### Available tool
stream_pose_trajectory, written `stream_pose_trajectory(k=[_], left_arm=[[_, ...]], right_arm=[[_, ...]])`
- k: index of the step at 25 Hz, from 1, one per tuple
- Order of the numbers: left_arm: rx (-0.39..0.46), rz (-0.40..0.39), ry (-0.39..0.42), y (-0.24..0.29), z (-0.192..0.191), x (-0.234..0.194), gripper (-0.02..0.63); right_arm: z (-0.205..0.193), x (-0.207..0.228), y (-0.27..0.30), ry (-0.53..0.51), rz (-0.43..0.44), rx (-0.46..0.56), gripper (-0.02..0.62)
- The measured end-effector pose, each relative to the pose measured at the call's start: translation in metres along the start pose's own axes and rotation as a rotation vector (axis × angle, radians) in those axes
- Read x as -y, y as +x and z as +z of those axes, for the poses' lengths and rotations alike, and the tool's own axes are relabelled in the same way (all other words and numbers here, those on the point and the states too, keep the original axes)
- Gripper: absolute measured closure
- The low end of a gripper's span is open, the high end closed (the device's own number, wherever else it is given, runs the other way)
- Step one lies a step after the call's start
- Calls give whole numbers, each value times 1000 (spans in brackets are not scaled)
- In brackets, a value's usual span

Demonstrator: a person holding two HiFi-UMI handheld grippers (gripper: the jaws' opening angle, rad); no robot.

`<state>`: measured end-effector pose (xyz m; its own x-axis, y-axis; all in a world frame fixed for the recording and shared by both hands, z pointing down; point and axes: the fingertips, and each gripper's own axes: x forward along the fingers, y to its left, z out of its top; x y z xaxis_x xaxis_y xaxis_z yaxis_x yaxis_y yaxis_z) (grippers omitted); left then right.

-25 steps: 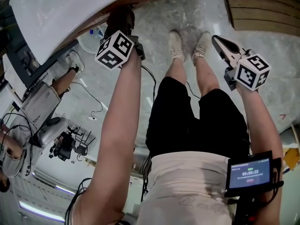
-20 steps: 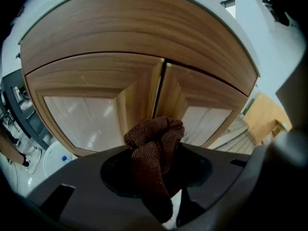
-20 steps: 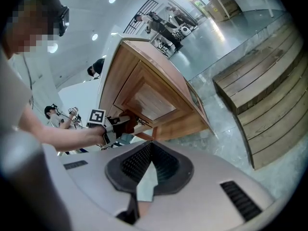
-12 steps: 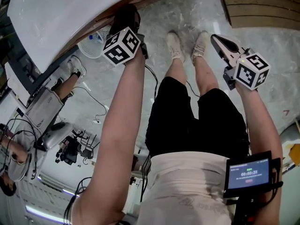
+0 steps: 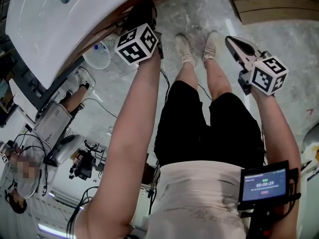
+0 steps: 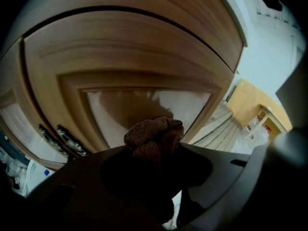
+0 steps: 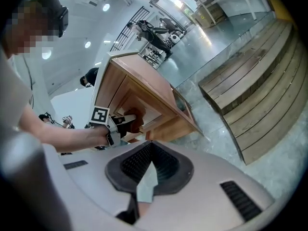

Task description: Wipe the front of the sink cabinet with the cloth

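Observation:
A bunched brown cloth (image 6: 155, 134) sits between the jaws of my left gripper (image 6: 154, 153), which is shut on it. The cloth is close against the recessed panel of the wooden sink cabinet front (image 6: 134, 57). In the head view the left gripper (image 5: 144, 10) reaches under the white sink (image 5: 55, 29) at the cabinet's edge. The right gripper view shows that gripper (image 7: 120, 125) and the cloth (image 7: 135, 119) at the cabinet (image 7: 147, 93). My right gripper (image 7: 150, 153) is shut with nothing in it. It hangs above the floor at the right (image 5: 233, 43), away from the cabinet.
My own legs and pale shoes (image 5: 187, 49) stand on the grey marble floor between the grippers. Wooden steps (image 5: 271, 1) lie at the top right. A white fan (image 5: 97, 57), cables and a seated person (image 5: 52, 121) are at the left. A small screen (image 5: 265, 183) is on my right forearm.
The left gripper with the cloth has slid rightward and up in the head view along the cabinet front. The right gripper has stayed where it was.

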<state>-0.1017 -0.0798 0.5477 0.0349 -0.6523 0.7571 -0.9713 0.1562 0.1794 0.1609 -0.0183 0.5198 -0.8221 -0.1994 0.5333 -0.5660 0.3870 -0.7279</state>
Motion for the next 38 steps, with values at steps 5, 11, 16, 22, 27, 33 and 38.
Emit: stream_pose_trajectory(k=[5,11,16,22,27,33,38], left_arm=[[-5,-65,40,17,5,37,433],[3,-229,195,27,10,105,433],[11,-292,260,44,17,142,433],[-8,-262,250,60,10,138,433],[-28,-168,146,59,-6,88,433],[-10,-53,50,45,-17,30,433],[-7,0,26,36,-27,2,433]], right_arm=[[0,5,-6,13,-14,26,583],[1,14,-14,32,-41,49,583],[2,14,-12,39,-49,46,583],[-3,18,-16,33,-56,30,583],[-1,16,-12,20,-51,11,583],[-4,11,-6,2,-37,-15,583],[-9,6,-3,-13,-22,-44,583]])
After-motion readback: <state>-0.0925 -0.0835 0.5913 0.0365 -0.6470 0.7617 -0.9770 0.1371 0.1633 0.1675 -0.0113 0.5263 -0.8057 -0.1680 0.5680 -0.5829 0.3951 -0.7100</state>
